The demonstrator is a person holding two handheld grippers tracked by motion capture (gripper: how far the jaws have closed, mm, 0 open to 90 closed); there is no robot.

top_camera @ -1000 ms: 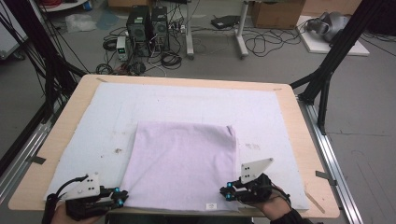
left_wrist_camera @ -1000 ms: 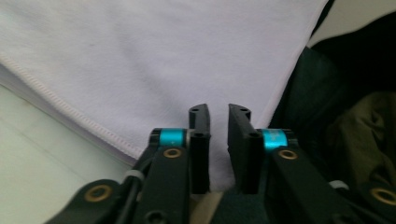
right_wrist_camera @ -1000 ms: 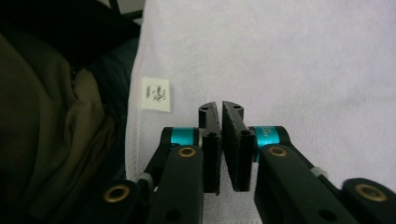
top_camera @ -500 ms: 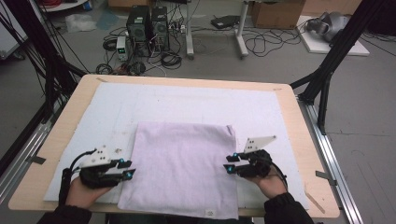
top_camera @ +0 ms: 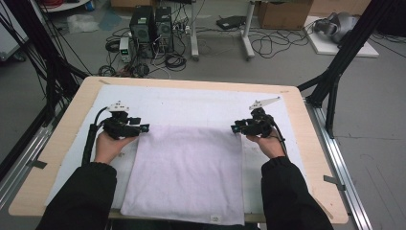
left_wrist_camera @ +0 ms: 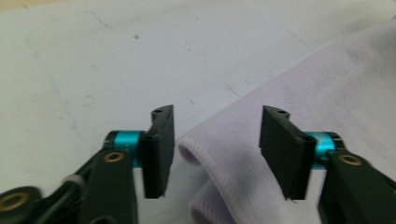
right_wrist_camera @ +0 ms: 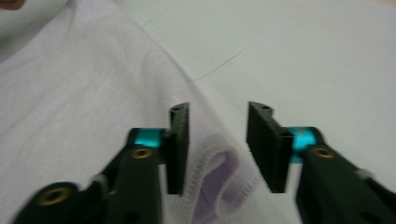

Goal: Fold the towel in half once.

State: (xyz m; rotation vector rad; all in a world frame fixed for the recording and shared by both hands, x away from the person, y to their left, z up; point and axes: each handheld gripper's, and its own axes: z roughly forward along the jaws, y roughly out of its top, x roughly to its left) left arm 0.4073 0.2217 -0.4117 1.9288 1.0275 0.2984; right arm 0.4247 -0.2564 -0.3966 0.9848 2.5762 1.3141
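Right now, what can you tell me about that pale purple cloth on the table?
The lilac towel looks like soft terry, folded into a flat rectangle on the white mat, its near edge hanging slightly over the table front, a small label there. Its far corners show doubled layers with stitched hems. The left gripper and right gripper each straddle a far corner, jaws open.

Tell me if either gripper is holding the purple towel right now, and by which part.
Nothing is held. The left gripper and right gripper both stand open, each straddling a far corner of the towel, jaws not closed on it.
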